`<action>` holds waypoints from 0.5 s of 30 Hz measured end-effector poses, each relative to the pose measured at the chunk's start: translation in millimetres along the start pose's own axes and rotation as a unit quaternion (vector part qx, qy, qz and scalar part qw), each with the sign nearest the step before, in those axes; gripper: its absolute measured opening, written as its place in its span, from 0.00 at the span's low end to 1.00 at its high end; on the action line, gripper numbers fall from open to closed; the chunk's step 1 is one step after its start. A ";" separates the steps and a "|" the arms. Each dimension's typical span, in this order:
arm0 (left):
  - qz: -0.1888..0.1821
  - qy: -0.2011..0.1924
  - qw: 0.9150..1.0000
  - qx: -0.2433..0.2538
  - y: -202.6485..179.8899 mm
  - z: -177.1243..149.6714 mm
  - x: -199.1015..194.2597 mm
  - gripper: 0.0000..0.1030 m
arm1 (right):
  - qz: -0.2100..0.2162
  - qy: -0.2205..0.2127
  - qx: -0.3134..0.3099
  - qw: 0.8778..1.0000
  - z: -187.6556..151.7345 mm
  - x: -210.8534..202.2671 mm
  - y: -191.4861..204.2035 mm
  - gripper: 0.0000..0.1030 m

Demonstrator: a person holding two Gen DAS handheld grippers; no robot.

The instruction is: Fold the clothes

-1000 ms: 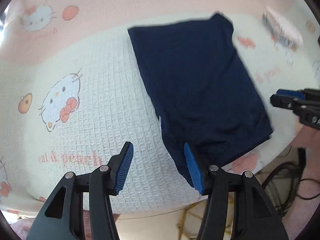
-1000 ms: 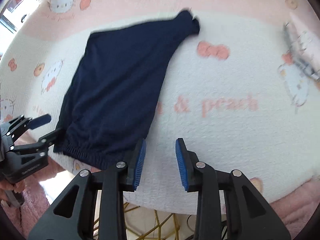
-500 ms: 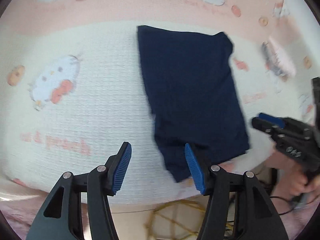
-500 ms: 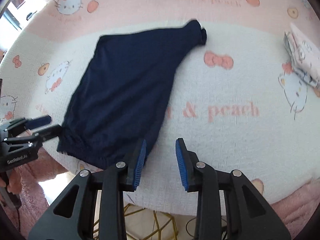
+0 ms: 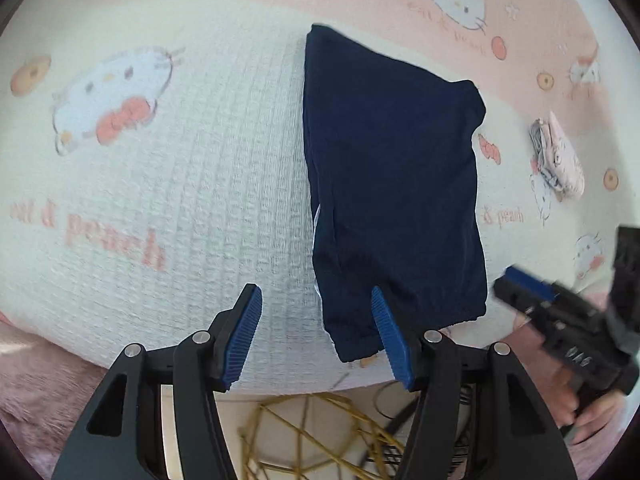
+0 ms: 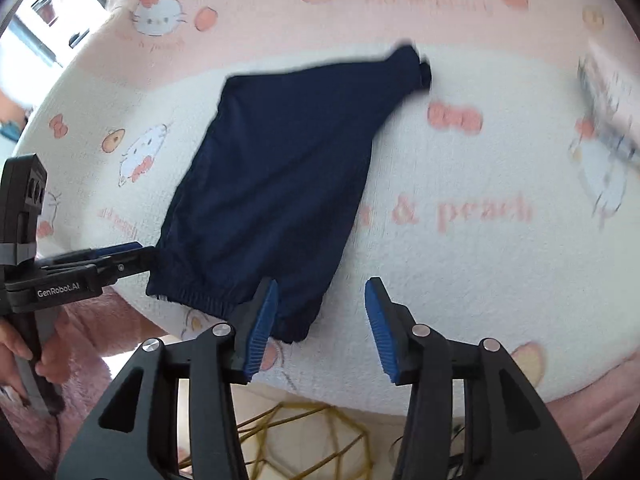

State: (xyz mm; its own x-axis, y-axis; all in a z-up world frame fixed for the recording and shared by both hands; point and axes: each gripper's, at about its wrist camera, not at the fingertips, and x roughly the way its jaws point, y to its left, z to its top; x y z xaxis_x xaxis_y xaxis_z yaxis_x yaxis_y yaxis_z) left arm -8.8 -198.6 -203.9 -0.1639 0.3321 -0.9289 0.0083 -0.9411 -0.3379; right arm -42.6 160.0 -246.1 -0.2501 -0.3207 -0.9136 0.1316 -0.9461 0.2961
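A pair of navy blue shorts [image 5: 394, 184] lies folded lengthwise on a Hello Kitty blanket [image 5: 192, 184], with the elastic waistband toward me at the near edge. It also shows in the right wrist view [image 6: 276, 184]. My left gripper [image 5: 318, 338] is open and empty, just before the waistband's left corner. My right gripper [image 6: 322, 328] is open and empty, just before the waistband's right corner. Each gripper shows in the other's view: the right [image 5: 520, 284], the left [image 6: 116, 254].
A small folded printed garment [image 5: 556, 160] lies on the blanket to the right of the shorts. A gold wire frame [image 5: 320, 436] and dark cables [image 5: 394, 412] sit below the blanket's near edge. A window [image 6: 44, 16] is at far left.
Both grippers have pulled back toward the near edge and the right jaws have opened wider. The shorts have slid a little farther onto the blanket, the waistband now resting on it.
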 end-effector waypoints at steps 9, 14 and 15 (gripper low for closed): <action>-0.090 0.005 0.993 -0.073 -8.4 14.2 40.3 0.43 | 0.029 0.034 -0.002 0.999 -6.6 25.4 12.4 0.34; -0.084 0.003 0.995 -0.056 -26.1 14.7 54.3 0.39 | 0.058 0.042 0.005 0.997 -5.2 26.7 16.3 0.30; -0.080 0.003 0.996 -0.047 -31.9 15.9 56.6 0.32 | 0.059 0.039 0.005 0.997 -4.9 28.3 17.3 0.30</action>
State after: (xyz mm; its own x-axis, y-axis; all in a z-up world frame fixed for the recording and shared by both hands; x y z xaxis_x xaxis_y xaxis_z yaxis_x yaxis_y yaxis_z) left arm -34.0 -150.8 -243.3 -0.1655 0.4782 -0.8625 0.0746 -0.8660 -0.4944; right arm -42.7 134.7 -268.2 -0.1574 -0.4252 -0.8913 0.1457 -0.9027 0.4049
